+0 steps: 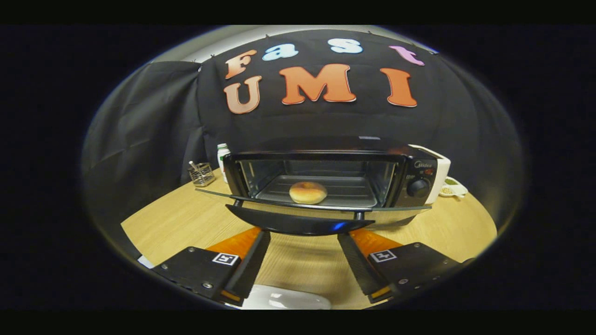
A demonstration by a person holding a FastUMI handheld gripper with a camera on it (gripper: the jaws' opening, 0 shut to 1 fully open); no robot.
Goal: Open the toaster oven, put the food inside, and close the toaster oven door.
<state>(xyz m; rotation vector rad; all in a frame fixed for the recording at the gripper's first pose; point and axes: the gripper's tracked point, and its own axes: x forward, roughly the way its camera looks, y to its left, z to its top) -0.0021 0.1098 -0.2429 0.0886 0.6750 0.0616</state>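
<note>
Round wood table (177, 218), black cloth wall behind. Toaster oven (326, 179) center, door (298, 218) down, bun (308, 192) inside. Gripper (303, 242) spread, holding nothing, lower center.

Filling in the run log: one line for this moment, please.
gripper: open, empty, just short of door handle | black toaster oven: glass door down | round golden bun: on inner tray | left: close door

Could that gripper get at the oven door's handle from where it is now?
Probably yes. The gripper is open, fingers apart, and the door handle of the dropped-open toaster oven lies just ahead of them, with nothing in between.
</note>
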